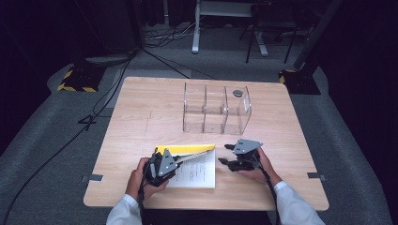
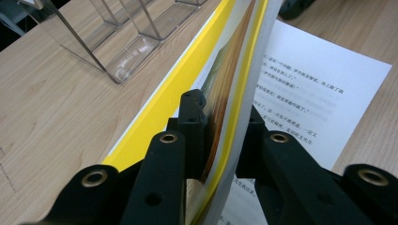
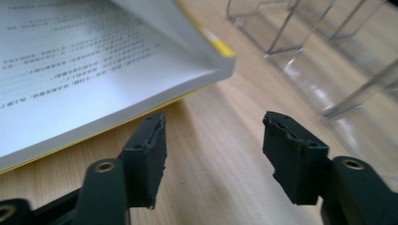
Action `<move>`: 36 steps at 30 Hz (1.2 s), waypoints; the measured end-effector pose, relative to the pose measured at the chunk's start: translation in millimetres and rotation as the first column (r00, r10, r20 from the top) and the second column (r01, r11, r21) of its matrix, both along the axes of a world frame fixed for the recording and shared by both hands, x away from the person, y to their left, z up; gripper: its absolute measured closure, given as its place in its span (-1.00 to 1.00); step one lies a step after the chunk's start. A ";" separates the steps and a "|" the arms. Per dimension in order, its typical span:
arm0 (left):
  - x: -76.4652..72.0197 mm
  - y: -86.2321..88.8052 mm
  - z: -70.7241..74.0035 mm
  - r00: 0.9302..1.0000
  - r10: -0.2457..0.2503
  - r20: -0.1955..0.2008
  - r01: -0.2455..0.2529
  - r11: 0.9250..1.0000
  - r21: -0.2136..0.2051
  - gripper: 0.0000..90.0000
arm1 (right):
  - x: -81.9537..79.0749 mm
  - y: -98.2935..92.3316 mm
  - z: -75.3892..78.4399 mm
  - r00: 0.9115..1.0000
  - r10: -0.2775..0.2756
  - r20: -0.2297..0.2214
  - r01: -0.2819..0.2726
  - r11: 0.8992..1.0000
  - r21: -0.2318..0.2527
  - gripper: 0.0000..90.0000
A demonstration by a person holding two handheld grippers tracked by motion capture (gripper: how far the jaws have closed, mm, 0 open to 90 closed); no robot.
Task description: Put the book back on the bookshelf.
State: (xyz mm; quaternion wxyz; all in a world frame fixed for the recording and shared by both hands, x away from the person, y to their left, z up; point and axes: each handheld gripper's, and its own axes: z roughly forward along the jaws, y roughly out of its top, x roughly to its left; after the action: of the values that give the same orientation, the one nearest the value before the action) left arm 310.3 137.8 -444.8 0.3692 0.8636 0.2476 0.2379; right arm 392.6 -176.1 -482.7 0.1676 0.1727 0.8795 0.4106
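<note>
Table of pale wood takes up the middle of the high view, on grey carpet with cables trailing off to the left. Toward its far side stands a clear rack with three upright compartments open at the top; a small dark disc sits at the rack's right far corner.

Nearer the person lies an open book with a yellow cover, its printed white page facing up. It rests flat on the table's near half, just left of centre, well apart from the rack. A sheaf of front pages with the cover is lifted off the flat page and stands on edge.

Left gripper sits at the book's left edge, held in the person's left hand. In the left gripper view its jaws are pressed tight on that raised sheaf, one pad on either side, the yellow edge running away up the frame.

Right gripper hovers just beside the book's right edge, in the right hand. In the right gripper view its jaws stand spread with bare wood between them; the book's corner lies just above and left of the left jaw, not touching it.
</note>
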 end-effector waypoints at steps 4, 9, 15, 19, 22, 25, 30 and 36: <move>-0.4 2.6 1.6 1.000 0.011 0.008 -0.011 1.000 -0.016 0.74 | 1.4 6.7 -3.2 1.000 -0.013 -0.005 0.013 0.999 0.037 -0.21; -0.1 5.8 7.1 1.000 0.010 0.021 -0.009 0.999 -0.047 0.75 | 2.3 6.0 -0.4 0.999 -0.046 0.007 0.046 0.999 0.001 -0.17; -0.1 -0.4 8.6 1.000 -0.006 0.028 0.008 0.998 -0.059 0.76 | 3.0 6.7 -2.6 0.999 -0.015 -0.028 0.017 0.999 0.050 -0.27; 2.9 -5.9 13.1 0.999 -0.025 0.033 0.028 0.993 -0.111 0.77 | -1.5 -4.6 12.0 0.999 -0.028 0.023 0.024 0.988 0.152 -0.23; 5.2 -13.0 17.0 0.998 -0.043 0.042 0.049 0.989 -0.140 0.79 | -2.5 -15.9 24.7 0.998 -0.046 0.032 0.038 0.974 0.222 -0.22; 7.7 -23.7 17.1 0.996 -0.073 0.046 0.079 0.983 -0.164 0.79 | -6.0 -24.2 38.6 0.996 -0.059 0.064 0.040 0.965 0.258 -0.21; 14.1 -36.5 18.2 0.994 -0.101 0.052 0.109 0.972 -0.206 0.79 | -10.4 -34.6 54.0 0.993 -0.079 0.092 0.048 0.953 0.301 -0.19; 16.7 -48.9 19.7 0.989 -0.138 0.058 0.148 0.958 -0.247 0.78 | -16.7 -43.7 70.7 0.986 -0.109 0.128 0.059 0.937 0.345 -0.17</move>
State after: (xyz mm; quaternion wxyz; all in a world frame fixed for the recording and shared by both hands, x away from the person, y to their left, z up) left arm 327.0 88.9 -425.2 0.4963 0.8207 0.2052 0.1950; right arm 375.9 -219.8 -412.0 0.2161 0.2060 0.7726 0.5603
